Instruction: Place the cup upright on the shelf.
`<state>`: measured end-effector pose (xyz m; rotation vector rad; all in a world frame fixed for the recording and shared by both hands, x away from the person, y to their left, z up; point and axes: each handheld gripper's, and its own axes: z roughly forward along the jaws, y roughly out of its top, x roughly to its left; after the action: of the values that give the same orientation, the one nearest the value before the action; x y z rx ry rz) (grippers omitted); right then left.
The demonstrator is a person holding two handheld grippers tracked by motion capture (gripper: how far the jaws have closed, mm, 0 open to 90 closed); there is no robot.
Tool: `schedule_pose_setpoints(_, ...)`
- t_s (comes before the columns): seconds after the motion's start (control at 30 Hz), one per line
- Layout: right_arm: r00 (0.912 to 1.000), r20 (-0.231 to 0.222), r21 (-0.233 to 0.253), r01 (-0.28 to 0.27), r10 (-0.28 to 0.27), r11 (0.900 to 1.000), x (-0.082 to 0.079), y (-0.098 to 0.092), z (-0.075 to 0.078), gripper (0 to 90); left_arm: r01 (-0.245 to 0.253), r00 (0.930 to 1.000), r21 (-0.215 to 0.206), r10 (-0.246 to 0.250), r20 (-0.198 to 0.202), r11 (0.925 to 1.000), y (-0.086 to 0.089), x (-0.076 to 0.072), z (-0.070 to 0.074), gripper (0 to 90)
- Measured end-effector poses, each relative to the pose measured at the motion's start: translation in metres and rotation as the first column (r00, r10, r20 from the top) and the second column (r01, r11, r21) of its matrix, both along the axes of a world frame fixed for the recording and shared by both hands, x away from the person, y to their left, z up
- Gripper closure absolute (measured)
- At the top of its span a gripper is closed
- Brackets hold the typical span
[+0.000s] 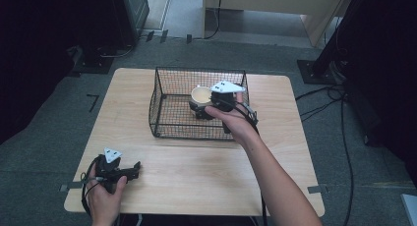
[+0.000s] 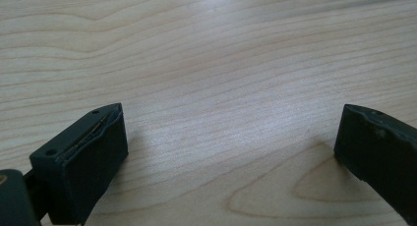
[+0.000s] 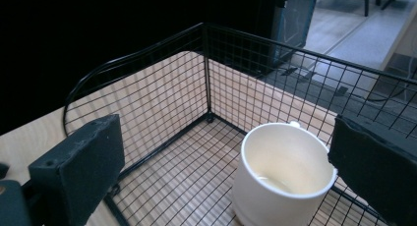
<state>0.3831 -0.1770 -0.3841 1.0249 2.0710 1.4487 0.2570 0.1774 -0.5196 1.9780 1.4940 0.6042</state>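
- Well, the right gripper (image 1: 200, 109) hangs inside the black wire basket (image 1: 158, 96), jaws spread, beside an upright white cup (image 3: 281, 177); no legible writing on it
- left gripper (image 1: 133, 170) rests on the wooden table (image 1: 206, 162), jaws spread

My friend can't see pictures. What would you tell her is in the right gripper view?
A white cup stands upright and empty inside a black wire basket on a wooden table. The right gripper has its two black jaws open, one on each side of the cup. Beyond the basket is grey floor.
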Motion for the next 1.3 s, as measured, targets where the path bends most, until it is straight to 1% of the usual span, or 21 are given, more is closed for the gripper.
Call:
schedule_pose_setpoints(0.07, 1.0, 0.004, 0.0, -0.007, 0.007, 1.0, -0.003, -0.001, 0.0, 0.3, 0.0, 1.0, 0.0, 0.0, 0.0, 1.0, 0.0, 0.0, 0.0, 0.0)
schedule_pose_setpoints(0.17, 0.9998, 0.012, 0.004, -0.015, 0.015, 1.0, -0.017, -0.007, -0.001, 0.3, 0.0, 1.0, 0.0, 0.0, 0.0, 1.0, 0.0, 0.0, 0.0, 0.0)
schedule_pose_setpoints(0.23, 0.9997, 0.016, 0.001, -0.018, 0.018, 1.0, -0.02, -0.009, -0.001, 0.3, 0.0, 1.0, 0.0, 0.0, 0.0, 1.0, 0.0, 0.0, 0.0, 0.0)
schedule_pose_setpoints(0.27, 0.9994, 0.026, -0.01, -0.021, 0.021, 1.0, -0.026, -0.013, -0.003, 0.3, 0.0, 1.0, 0.0, 0.0, 0.0, 1.0, 0.0, 0.0, 0.0, 0.0)
schedule_pose_setpoints(0.33, 0.9994, 0.027, -0.014, -0.02, 0.02, 1.0, -0.029, -0.014, -0.004, 0.3, 0.0, 1.0, 0.0, 0.0, 0.0, 1.0, 0.0, 0.0, 0.0, 0.0)
schedule_pose_setpoints(0.4, 0.9991, 0.034, -0.021, -0.025, 0.026, 0.999, -0.037, -0.02, -0.008, 0.3, 0.0, 1.0, 0.0, 0.0, 0.0, 1.0, 0.0, 0.0, 0.0, 0.0)
schedule_pose_setpoints(0.43, 0.9991, 0.034, -0.021, -0.025, 0.026, 0.999, -0.037, -0.02, -0.008, 0.3, 0.0, 1.0, 0.0, 0.0, 0.0, 1.0, 0.0, 0.0, 0.0, 0.0)
schedule_pose_setpoints(0.53, 0.9992, 0.032, -0.015, -0.025, 0.025, 1.0, -0.049, -0.03, -0.014, 0.4, 0.0, 1.0, 0.0, 0.0, 0.0, 1.0, 0.0, 0.0, 0.0, 0.0)
schedule_pose_setpoints(0.6, 0.9991, 0.034, -0.013, -0.026, 0.027, 1.0, -0.05, -0.031, -0.015, 0.4, 0.0, 1.0, 0.0, 0.0, 0.0, 1.0, 0.0, 0.0, 0.0, 0.0)
schedule_pose_setpoints(0.63, 0.9991, 0.033, -0.011, -0.025, 0.026, 1.0, -0.057, -0.037, -0.019, 0.4, 0.0, 1.0, 0.0, 0.0, 0.0, 1.0, 0.0, 0.0, 0.0, 0.0)
schedule_pose_setpoints(0.73, 0.9991, 0.035, -0.015, -0.023, 0.023, 1.0, -0.061, -0.041, -0.022, 0.4, 0.0, 1.0, 0.0, 0.0, 0.0, 1.0, 0.0, 0.0, 0.0, 0.0)
schedule_pose_setpoints(0.77, 0.9993, 0.031, 0.002, -0.019, 0.019, 1.0, -0.066, -0.045, -0.024, 0.4, 0.0, 1.0, 0.0, 0.0, 0.0, 1.0, 0.0, 0.0, 0.0, 0.0)
schedule_pose_setpoints(0.83, 0.9993, 0.032, 0.004, -0.017, 0.017, 1.0, -0.069, -0.047, -0.025, 0.4, 0.0, 1.0, 0.0, 0.0, 0.0, 1.0, 0.0, 0.0, 0.0, 0.0)
schedule_pose_setpoints(0.87, 0.9992, 0.037, 0.007, -0.015, 0.014, 1.0, -0.076, -0.052, -0.026, 0.4, 0.0, 1.0, 0.0, 0.0, 0.0, 1.0, 0.0, 0.0, 0.0, 0.0)
schedule_pose_setpoints(0.93, 0.9991, 0.041, 0.007, -0.015, 0.015, 1.0, -0.078, -0.053, -0.026, 0.4, 0.0, 1.0, 0.0, 0.0, 0.0, 1.0, 0.0, 0.0, 0.0, 0.0)
schedule_pose_setpoints(0.97, 0.9991, 0.04, 0.015, -0.013, 0.012, 1.0, -0.084, -0.058, -0.028, 0.4, 0.001, 1.0, 0.0, -0.001, 0.0, 1.0, 0.0, 0.0, 0.0, 0.0)
schedule_pose_setpoints(1.1, 0.999, 0.045, 0.011, -0.006, 0.006, 1.0, -0.09, -0.063, -0.03, 0.4, 0.001, 1.0, 0.0, -0.001, 0.0, 1.0, 0.0, 0.0, 0.0, 0.0)
schedule_pose_setpoints(1.13, 0.9989, 0.046, 0.012, -0.001, 0.0, 1.0, -0.093, -0.069, -0.033, 0.4, 0.001, 1.0, 0.0, -0.001, 0.0, 1.0, 0.0, 0.0, 0.0, 0.0)
schedule_pose_setpoints(1.2, 0.999, 0.044, 0.015, 0.001, -0.002, 1.0, -0.095, -0.071, -0.035, 0.4, 0.0, 1.0, 0.0, 0.0, 0.0, 1.0, 0.0, 0.0, 0.0, 0.0)
schedule_pose_setpoints(1.23, 0.9992, 0.039, 0.018, 0.009, -0.01, 1.0, -0.098, -0.076, -0.039, 0.4, 0.0, 1.0, -0.001, 0.0, 0.0, 1.0, 0.0, 0.0, 0.0, 0.0)
schedule_pose_setpoints(1.3, 0.9992, 0.036, 0.024, 0.018, -0.019, 1.0, -0.1, -0.081, -0.042, 0.4, 0.001, 1.0, 0.0, -0.001, -0.001, 1.0, 0.0, 0.0, 0.0, 0.0)
